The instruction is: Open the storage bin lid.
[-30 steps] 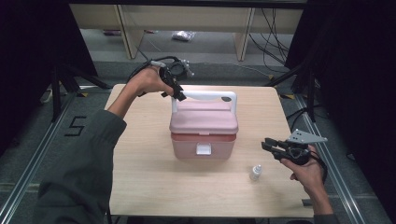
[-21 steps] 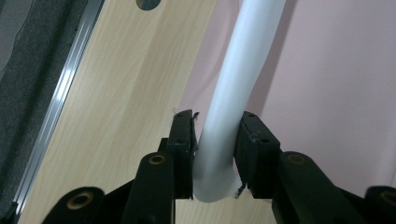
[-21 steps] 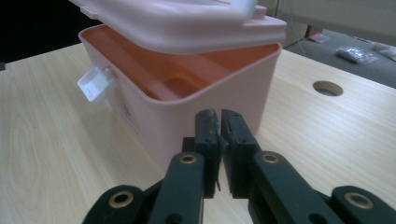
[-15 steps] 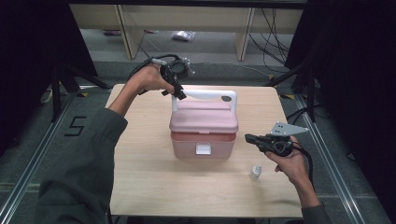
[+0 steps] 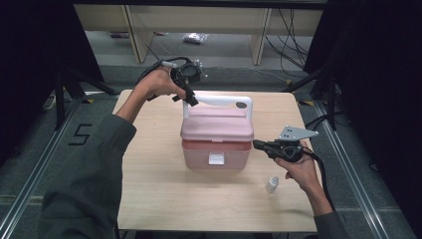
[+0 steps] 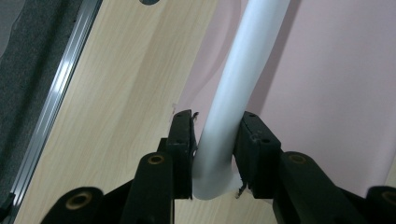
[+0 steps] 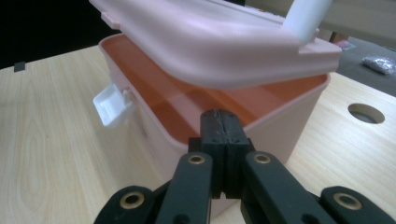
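Note:
A pink box point(image 5: 216, 154) with a white latch point(image 5: 216, 159) stands mid-table. Its lid point(image 5: 217, 124) is tilted up at the front, so the orange inside point(image 7: 187, 107) shows under the lid point(image 7: 210, 42). My left gripper point(image 5: 191, 101) is shut on the left end of the white handle point(image 5: 219, 101). In the left gripper view the pads point(image 6: 183, 135) press both sides of the handle point(image 6: 243, 60). My right gripper point(image 5: 256, 144) is shut and empty, level with the box's right rim. Its closed tips point(image 7: 219, 123) point at the box wall point(image 7: 289, 116). A small white bottle point(image 5: 272, 184) stands near my right hand.
The wooden table point(image 5: 149, 189) has bare room at the left and front. A round hole point(image 7: 366, 113) is cut in it near the back right corner. Wooden shelving legs and cables stand on the floor behind, and metal rails run along both sides.
My right gripper has moved left from above the bottle to the box's right side, and its jaws have come together. The left gripper has stayed on the handle.

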`<state>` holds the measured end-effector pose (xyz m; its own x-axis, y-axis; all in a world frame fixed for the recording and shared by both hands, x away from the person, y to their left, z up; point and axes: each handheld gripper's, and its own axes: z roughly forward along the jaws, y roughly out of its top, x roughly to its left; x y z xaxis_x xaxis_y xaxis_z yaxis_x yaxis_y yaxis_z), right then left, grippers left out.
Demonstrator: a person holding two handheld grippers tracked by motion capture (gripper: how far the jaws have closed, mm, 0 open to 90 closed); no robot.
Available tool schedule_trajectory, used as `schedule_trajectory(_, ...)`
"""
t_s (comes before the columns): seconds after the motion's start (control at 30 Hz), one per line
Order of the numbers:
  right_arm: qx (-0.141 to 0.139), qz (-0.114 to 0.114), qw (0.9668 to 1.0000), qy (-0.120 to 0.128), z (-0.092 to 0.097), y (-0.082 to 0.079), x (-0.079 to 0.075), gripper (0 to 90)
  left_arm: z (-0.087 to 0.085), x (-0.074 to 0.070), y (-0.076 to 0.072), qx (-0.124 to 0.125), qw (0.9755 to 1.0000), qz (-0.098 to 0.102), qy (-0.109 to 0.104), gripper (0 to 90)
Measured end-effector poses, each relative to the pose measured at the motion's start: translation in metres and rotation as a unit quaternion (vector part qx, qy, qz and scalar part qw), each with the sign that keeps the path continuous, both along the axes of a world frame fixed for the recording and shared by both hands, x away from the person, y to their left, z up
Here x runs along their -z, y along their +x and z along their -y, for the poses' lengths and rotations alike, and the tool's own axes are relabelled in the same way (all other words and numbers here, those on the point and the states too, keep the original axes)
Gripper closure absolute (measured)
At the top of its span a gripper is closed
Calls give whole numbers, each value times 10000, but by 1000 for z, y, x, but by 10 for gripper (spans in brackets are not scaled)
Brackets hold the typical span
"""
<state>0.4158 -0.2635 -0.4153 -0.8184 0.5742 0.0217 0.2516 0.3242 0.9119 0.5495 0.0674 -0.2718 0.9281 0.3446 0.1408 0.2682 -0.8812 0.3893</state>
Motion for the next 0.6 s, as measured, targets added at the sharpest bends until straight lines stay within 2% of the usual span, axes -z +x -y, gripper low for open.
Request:
schedule_trajectory(0.1, 60, 47, 9999, 67, -3, 2, 1, 900, 0, 0, 0, -8, 10000, -6, -2, 674)
schedule_trajectory(0.2, 8, -35, 10000, 65, -4, 5, 0, 900, 0, 0, 0, 1, 10000, 3, -11, 674)
schedule_trajectory(0.23, -28, -101, 9999, 137, -5, 6, 1, 900, -1, 0, -1, 10, 10000, 4, -16, 674)
schedule_trajectory(0.27, 22, 81, 9998, 190, -7, 8, 2, 900, -1, 1, -1, -2, 10000, -2, -45, 673)
schedule_trajectory(0.37, -33, -7, 9999, 166, -6, 8, 0, 900, -2, 1, -1, -10, 10000, 4, -54, 670)
schedule_trajectory(0.4, 10, 68, 9997, 230, -7, 8, -1, 900, -2, 1, -1, -29, 10000, 24, -62, 667)
schedule_trajectory(0.5, -13, 48, 9998, 169, -6, 8, -3, 900, -3, 1, -1, -48, 9999, 39, -79, 654)
schedule_trajectory(0.6, -36, 130, 9998, 170, -6, 10, -2, 900, -5, 1, -1, -134, 9999, 12, -104, 630)
